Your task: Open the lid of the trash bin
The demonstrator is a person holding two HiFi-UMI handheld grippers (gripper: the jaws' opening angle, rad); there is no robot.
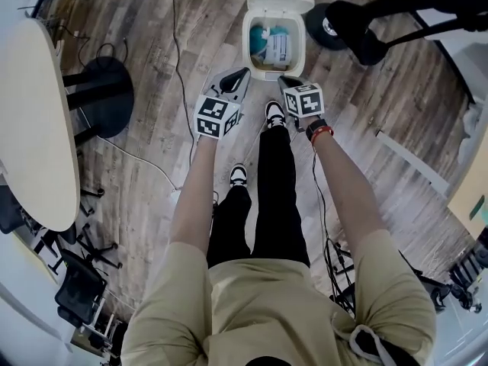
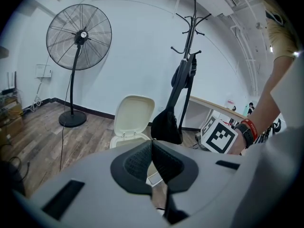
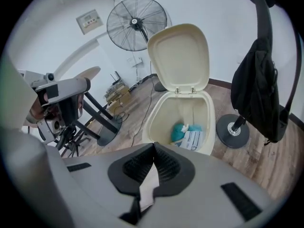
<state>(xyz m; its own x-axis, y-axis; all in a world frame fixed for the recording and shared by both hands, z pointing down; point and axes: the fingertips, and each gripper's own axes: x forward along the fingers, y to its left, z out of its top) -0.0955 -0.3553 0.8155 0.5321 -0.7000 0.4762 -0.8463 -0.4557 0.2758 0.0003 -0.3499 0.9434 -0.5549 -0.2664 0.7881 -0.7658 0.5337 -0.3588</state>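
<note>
trash bin (image 1: 248,46) is found on the wood floor, toward its far edge, directly ahead of the person's feet. lid (image 1: 280,1) is seen raised on the hinge at the bin's far side and tilted back away from the person. the opening is exposed, and a teal item (image 3: 180,132) and a white packet (image 3: 194,139) are seen inside. the task is judged done as things lie.

left claw (image 1: 242,72) is held above the floor just short of the bin's near left corner. its jaws are pressed together with nothing between them. right claw (image 1: 287,80) is held just short of the near right corner, likewise closed and empty.

key relation: the bin lies straight ahead of and below both claws, with its long axis running away from the person. the lid's free edge is now the farthest and highest part. the right claw is judged slightly nearer, since its view looks squarely into the opening. the left gripper view catches the bin off to one side.
</note>
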